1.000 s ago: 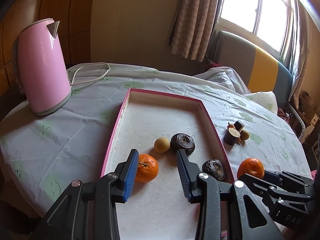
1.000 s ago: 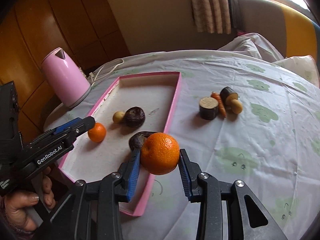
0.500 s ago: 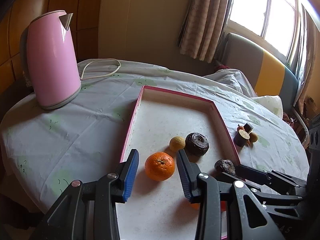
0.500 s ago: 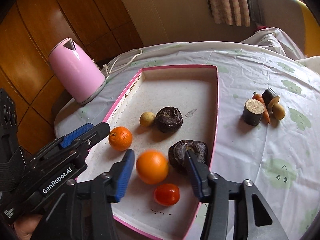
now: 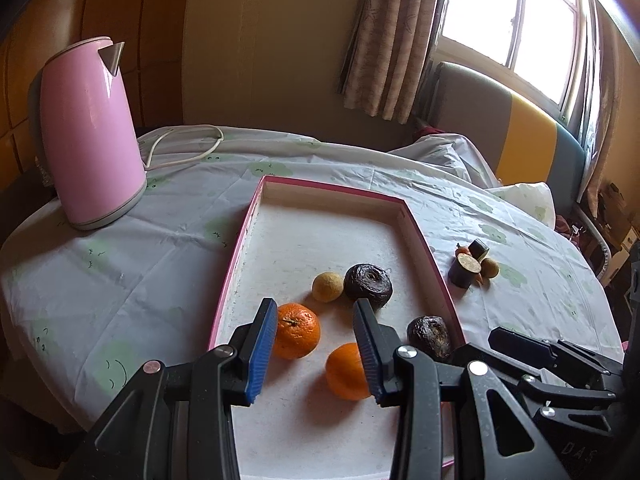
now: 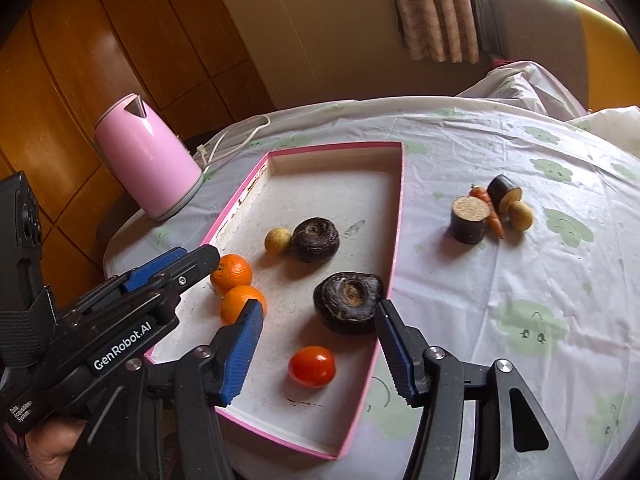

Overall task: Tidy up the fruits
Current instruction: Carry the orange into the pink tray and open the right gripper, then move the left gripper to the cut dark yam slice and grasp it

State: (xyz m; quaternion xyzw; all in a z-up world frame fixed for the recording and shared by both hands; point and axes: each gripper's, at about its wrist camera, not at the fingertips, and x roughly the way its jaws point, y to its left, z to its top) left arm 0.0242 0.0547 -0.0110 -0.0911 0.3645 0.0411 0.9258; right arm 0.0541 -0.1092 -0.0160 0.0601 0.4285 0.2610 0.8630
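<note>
A pink-rimmed tray [image 6: 400,200] [image 5: 236,264] holds two oranges side by side [image 6: 231,274] [image 6: 242,300], a red tomato [image 6: 312,366], two dark wrinkled fruits [image 6: 316,239] [image 6: 348,302] and a small yellow fruit [image 6: 278,240]. My right gripper [image 6: 318,354] hangs open over the tray's near end. The tomato lies below the gap and its pads touch nothing. My left gripper [image 5: 316,346] is open at the tray's left side, and one orange [image 5: 298,331] lies just beyond its left finger. The other orange [image 5: 346,372] lies partly behind its right finger.
A pink kettle [image 6: 148,164] with a white cord stands on the cloth left of the tray. Right of the tray lie two cut aubergine pieces [image 6: 470,220], a small carrot [image 6: 490,208] and a yellow ball [image 6: 520,216]. A hand [image 6: 52,452] holds the left gripper.
My right gripper carried an orange from the tray's right edge over the tray and let it go. The orange now rests against the other orange. The left gripper stayed open.
</note>
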